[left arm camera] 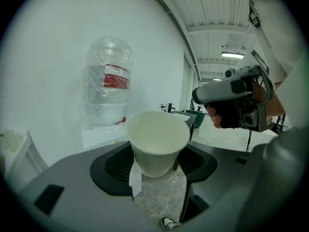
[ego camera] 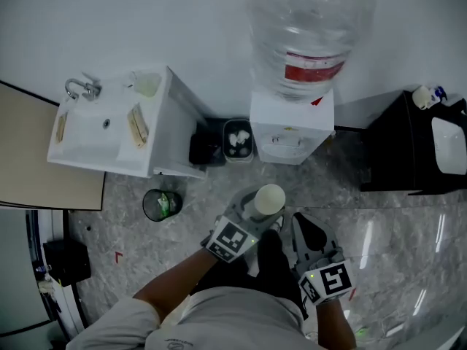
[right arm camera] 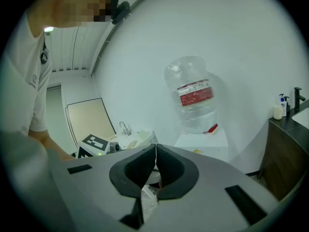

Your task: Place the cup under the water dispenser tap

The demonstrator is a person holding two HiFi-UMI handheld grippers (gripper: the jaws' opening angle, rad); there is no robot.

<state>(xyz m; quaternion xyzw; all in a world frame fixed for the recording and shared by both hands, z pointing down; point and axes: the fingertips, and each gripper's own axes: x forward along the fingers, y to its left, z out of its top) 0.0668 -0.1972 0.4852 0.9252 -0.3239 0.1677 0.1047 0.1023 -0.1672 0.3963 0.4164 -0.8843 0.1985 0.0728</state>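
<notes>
A white paper cup [ego camera: 268, 199] stands upright between the jaws of my left gripper [ego camera: 264, 210], which is shut on its sides; in the left gripper view the empty cup [left arm camera: 157, 146] fills the middle. The water dispenser [ego camera: 292, 128], white with a big clear bottle [ego camera: 308, 28] on top, stands against the wall ahead, still some way from the cup. It also shows in both gripper views as the dispenser [left arm camera: 106, 88] and the dispenser [right arm camera: 195, 103], with a small red tap [right arm camera: 213, 128]. My right gripper [ego camera: 300, 223] is beside the cup, jaws shut on nothing.
A white sink unit [ego camera: 157, 133] stands left of the dispenser, with a small bin [ego camera: 238, 141] between them and a round waste basket [ego camera: 162, 204] on the floor. A dark cabinet [ego camera: 398, 148] with a soap bottle [ego camera: 423, 97] stands at the right.
</notes>
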